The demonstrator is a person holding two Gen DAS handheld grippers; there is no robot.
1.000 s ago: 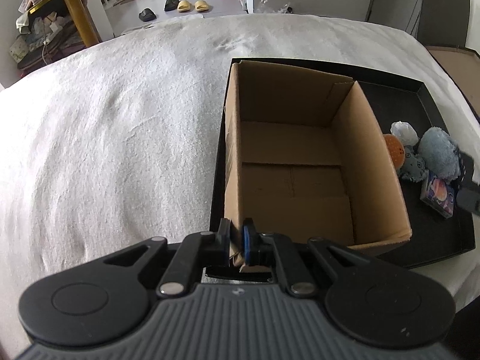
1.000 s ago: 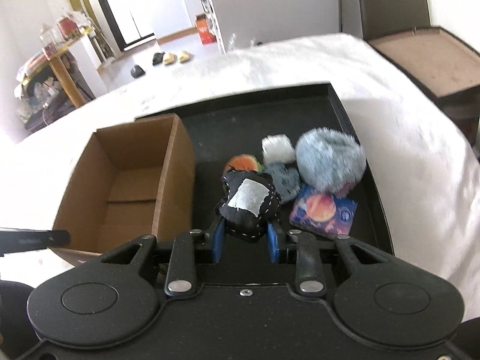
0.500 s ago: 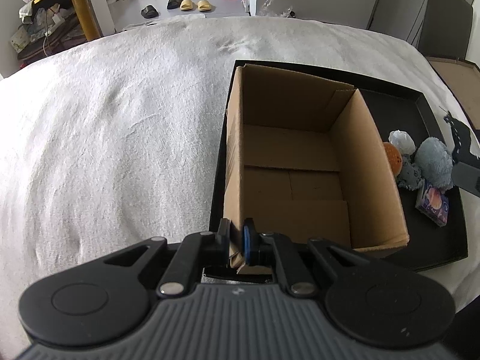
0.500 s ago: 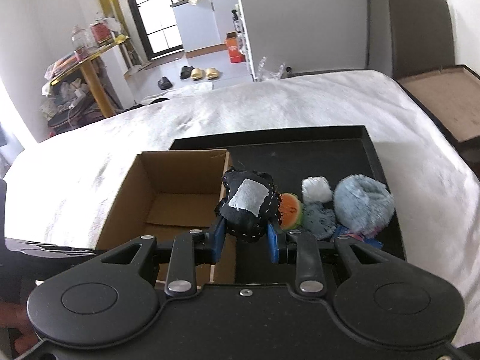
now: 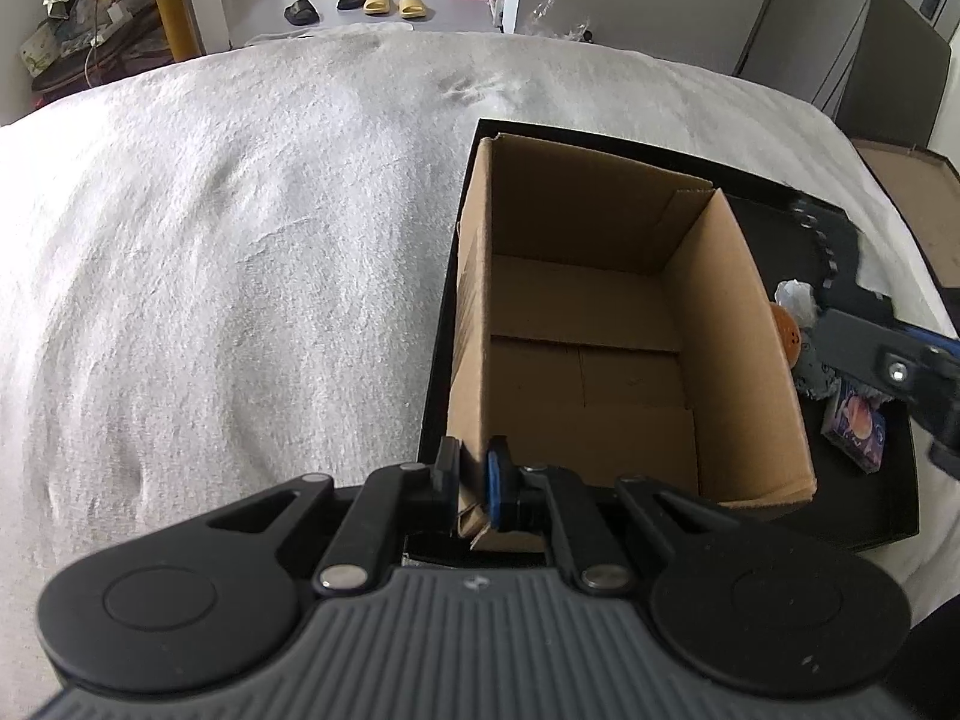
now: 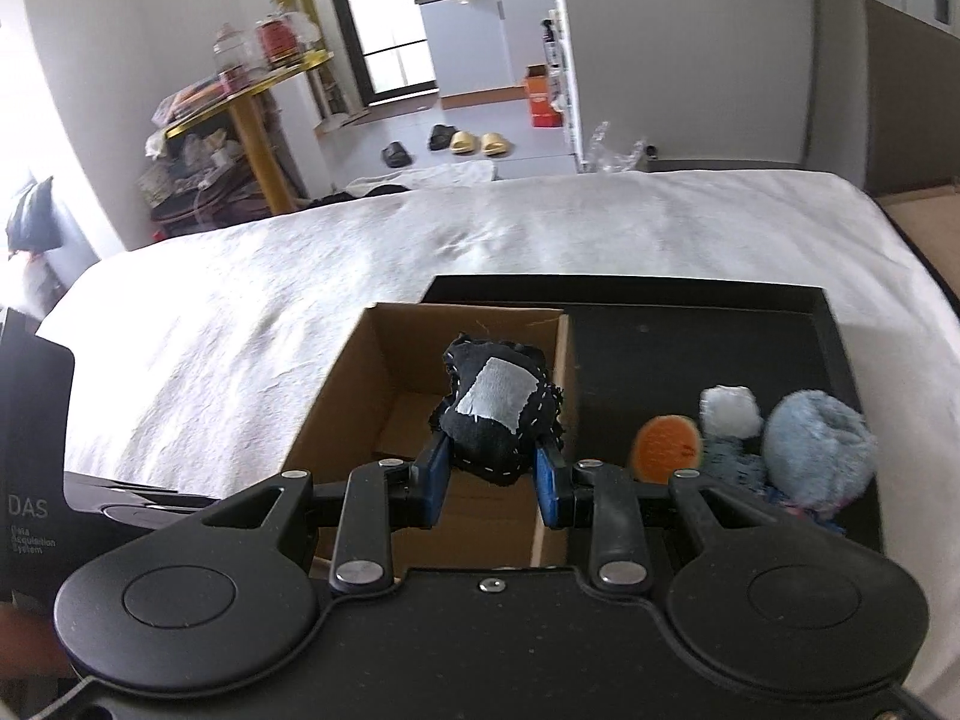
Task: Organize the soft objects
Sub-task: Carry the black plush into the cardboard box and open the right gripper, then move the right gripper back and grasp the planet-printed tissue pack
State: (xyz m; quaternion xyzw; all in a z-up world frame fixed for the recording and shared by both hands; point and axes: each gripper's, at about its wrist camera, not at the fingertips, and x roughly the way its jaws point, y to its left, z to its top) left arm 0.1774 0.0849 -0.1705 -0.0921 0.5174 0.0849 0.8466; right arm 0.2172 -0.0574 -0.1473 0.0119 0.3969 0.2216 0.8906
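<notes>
Two hand-held grippers are seen at work around a cardboard box (image 5: 606,324) that stands in the left part of a black tray (image 6: 708,348) on a white-covered bed (image 5: 240,228). The box's near corner is pinched between the closed jaws of the left hand-held gripper (image 5: 471,477), by which it is held steady. A black stitched pouch with a grey patch (image 6: 495,408) is clamped in the right hand-held gripper (image 6: 492,474) and is carried above the box's right wall, over the open, empty interior. To the right of the box, an orange toy (image 6: 669,450), a white pompom (image 6: 729,411), a fluffy blue ball (image 6: 816,450) and a printed packet (image 5: 855,429) are left on the tray. For a clean drop, the pouch is best brought well inside the box walls and lowered before it is released, while the corner grip is kept firm so that the light box is not tipped or dragged.
</notes>
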